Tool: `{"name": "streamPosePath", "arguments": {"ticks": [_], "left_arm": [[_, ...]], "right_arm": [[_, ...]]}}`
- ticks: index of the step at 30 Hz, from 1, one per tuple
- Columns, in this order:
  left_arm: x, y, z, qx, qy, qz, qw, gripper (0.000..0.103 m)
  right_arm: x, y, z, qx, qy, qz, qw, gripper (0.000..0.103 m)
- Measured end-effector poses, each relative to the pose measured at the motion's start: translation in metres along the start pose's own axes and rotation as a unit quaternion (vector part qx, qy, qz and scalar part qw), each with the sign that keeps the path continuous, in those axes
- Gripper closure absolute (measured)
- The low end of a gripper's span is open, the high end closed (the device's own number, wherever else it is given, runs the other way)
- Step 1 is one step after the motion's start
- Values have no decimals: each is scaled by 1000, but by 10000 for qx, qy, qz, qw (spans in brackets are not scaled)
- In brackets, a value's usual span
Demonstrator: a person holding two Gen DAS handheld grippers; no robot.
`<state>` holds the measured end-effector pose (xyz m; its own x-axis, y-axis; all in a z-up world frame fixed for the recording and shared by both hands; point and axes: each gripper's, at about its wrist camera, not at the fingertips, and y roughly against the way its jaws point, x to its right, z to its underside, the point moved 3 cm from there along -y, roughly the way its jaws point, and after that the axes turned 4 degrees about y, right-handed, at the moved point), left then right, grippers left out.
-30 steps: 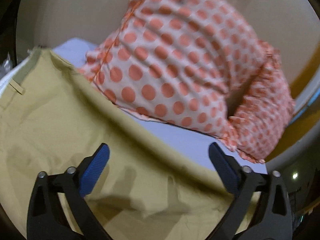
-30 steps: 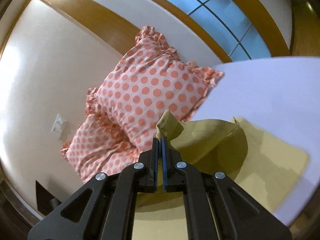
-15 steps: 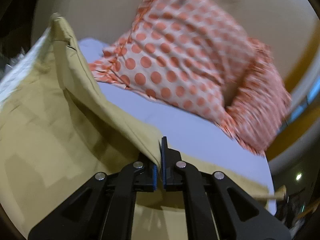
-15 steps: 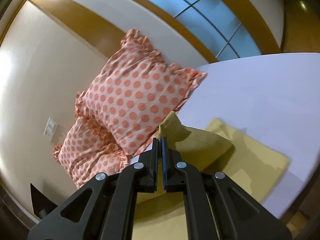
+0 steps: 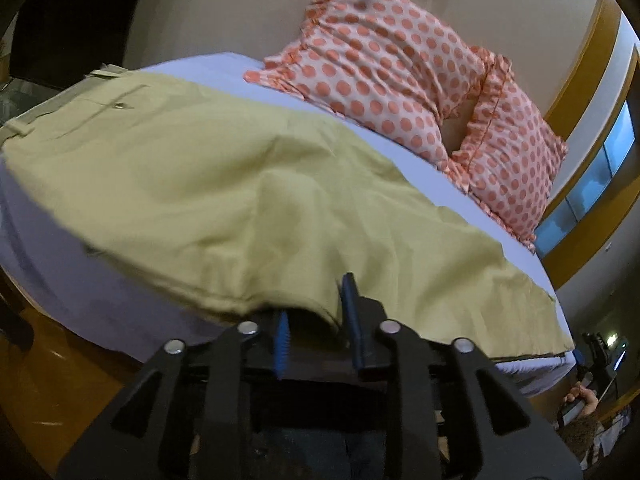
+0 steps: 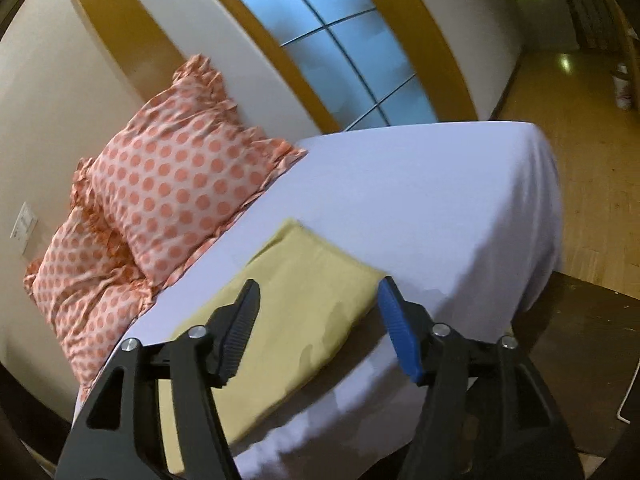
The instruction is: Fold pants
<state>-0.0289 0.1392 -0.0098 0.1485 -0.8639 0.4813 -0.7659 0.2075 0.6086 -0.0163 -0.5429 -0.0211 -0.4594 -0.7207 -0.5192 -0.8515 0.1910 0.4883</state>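
Note:
The khaki pants (image 5: 240,184) lie spread along the near side of the lavender bed (image 5: 404,148), waistband at the far left, legs running right. My left gripper (image 5: 316,320) hangs at the near edge of the pants, its jaws a small way apart with a fold of cloth draped over them. In the right wrist view the pants' leg end (image 6: 304,312) lies flat on the bed (image 6: 432,200). My right gripper (image 6: 320,320) is open above it, holding nothing.
Two orange polka-dot pillows (image 5: 400,72) lean on the wall at the head of the bed; they also show in the right wrist view (image 6: 172,184). A window (image 6: 340,36) is behind. Wooden floor (image 6: 592,184) lies beyond the bed's far edge.
My right gripper has opened and let go of the pants' leg end, which now lies flat. My left gripper, shut on the pants' edge half a second ago, has pulled back and parted slightly.

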Motion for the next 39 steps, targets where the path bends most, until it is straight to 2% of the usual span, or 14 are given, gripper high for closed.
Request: {"name": "streamPosePath", "arguments": {"ticks": [5,8,10,12,18,21,23,27,31,34,35,37,38,39], "left_arm": [[-20,33,4,476,171,62,9987,69],[-33,53,-1,937,304,-283,9947,48],[-48,70,-7,1317,500,-470,9889,46],[-59,79,-12,1470,658,-596,9851,43],[-82,77,-17,1398,868,-637,9843,40],[-94,73,-17,1343,1057,-598,9835,39],[-100,72,-18,1322,1135,-574,9830,39],[-108,73,-14,1303,1248,-436,9826,31],[-114,75,-10,1251,1267,-266,9837,24],[-119,73,-11,1199,1347,-125,9835,20],[-122,72,-12,1163,1398,-26,9833,19],[-127,66,-17,1040,1552,229,9821,19],[-129,63,-19,993,1607,329,9815,18],[-131,60,-20,948,1651,395,9809,18]], "right_arm": [[9,-14,11,-48,84,78,9999,40],[-2,-16,17,43,336,-88,9994,44],[-10,-17,25,31,507,-294,9983,54],[-16,-21,34,-63,611,-590,9964,84],[-25,-24,39,152,908,-528,9944,97],[-46,-17,32,195,1084,-867,9901,98],[-90,-11,30,258,1393,-1356,9806,98],[-200,-1,54,-15,1996,-2596,9449,98],[-328,16,139,-904,2727,-4031,8689,98],[-392,22,227,-1935,3648,-4318,8019,97],[-404,23,253,-2200,3986,-4225,7837,92],[-410,24,281,-2482,4293,-4047,7683,82],[-408,26,283,-2500,4270,-4012,7708,63],[-405,26,279,-2488,4202,-3992,7760,32]]}}
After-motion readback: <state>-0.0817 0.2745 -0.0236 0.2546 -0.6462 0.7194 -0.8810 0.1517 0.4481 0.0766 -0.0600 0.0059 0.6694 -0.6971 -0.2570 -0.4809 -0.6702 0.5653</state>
